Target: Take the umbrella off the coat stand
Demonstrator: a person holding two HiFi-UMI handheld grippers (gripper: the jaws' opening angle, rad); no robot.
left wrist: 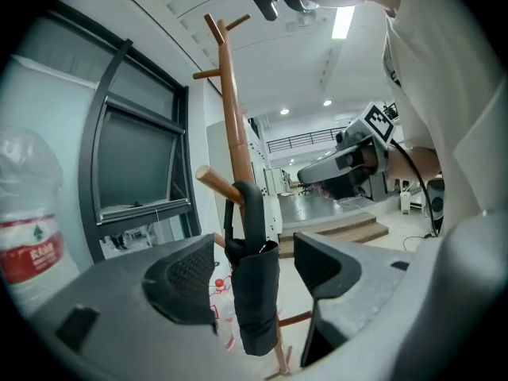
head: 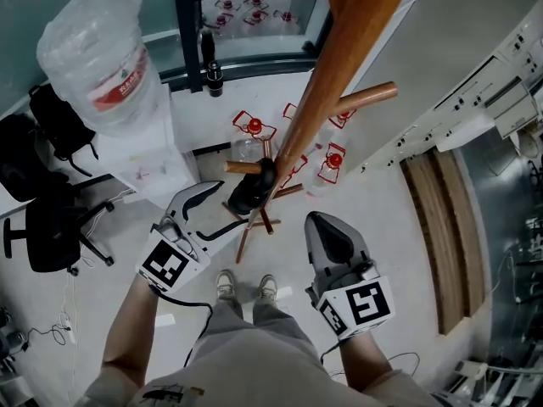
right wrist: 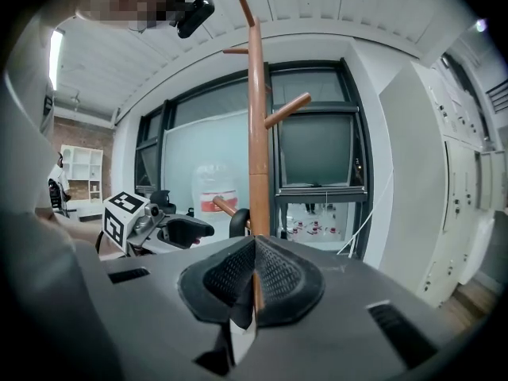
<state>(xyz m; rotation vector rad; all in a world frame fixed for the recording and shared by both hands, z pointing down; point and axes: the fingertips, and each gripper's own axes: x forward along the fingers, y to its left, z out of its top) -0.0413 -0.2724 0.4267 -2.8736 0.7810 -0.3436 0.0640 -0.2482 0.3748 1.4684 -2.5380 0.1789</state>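
Right now the black umbrella (left wrist: 255,292) hangs by its curved handle from a low peg of the wooden coat stand (head: 339,66), folded and pointing down. The left gripper (head: 227,206) is close beside it with its 2 jaws spread wide. The umbrella shows in the gap between them, and neither pad presses on it. The right gripper (head: 329,227) sits to the right of the stand's foot, jaws pressed together on nothing. A big water bottle (head: 102,66) stands off to the left.

Black umbrella (left wrist: 252,292) (folded) hangs upright on wooden coat stand (left wrist: 230,117).
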